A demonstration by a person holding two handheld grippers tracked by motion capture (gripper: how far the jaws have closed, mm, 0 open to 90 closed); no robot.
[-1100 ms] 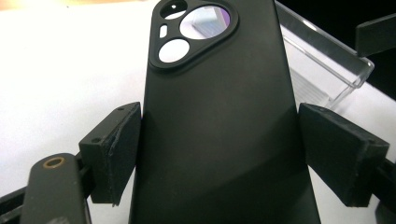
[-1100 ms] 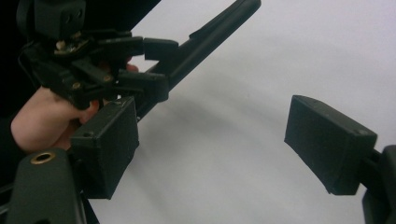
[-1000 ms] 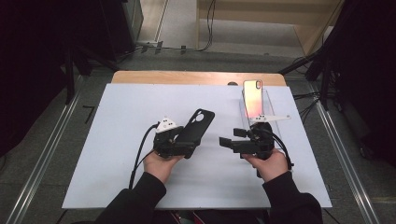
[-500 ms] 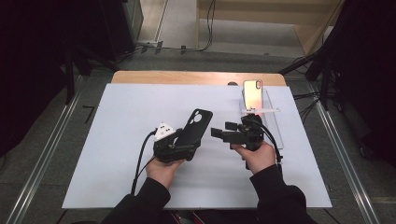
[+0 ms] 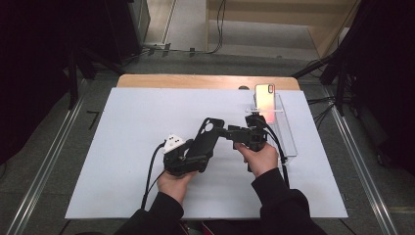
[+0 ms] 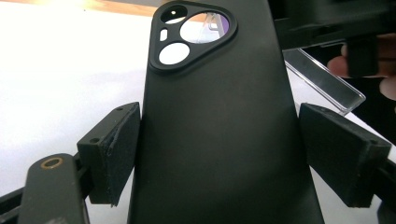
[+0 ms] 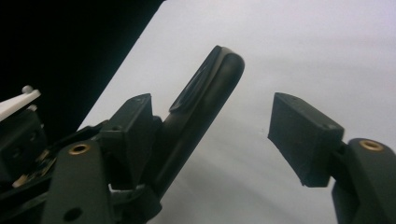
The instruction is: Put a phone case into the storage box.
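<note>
Your right gripper has swung in from beside the phone in the clear stand at about one o'clock on the bench, and now points across to nine o'clock, straight at the case your left gripper holds up near the bench's middle. Its fingers have just been closing. I judge this to be the start of a handover or a two-handed grip on the case, with the phone left standing for later.

In the right gripper view those fingers are spread, with the case's top edge between them: it lies against the left one, while the right one stands clear of it, so nothing is pinched yet.

In the left gripper view the case's back rises between the wide-spread fingers. The left one presses its edge; the right one looks to meet the other edge, so it is pinching the case across its width.
</note>
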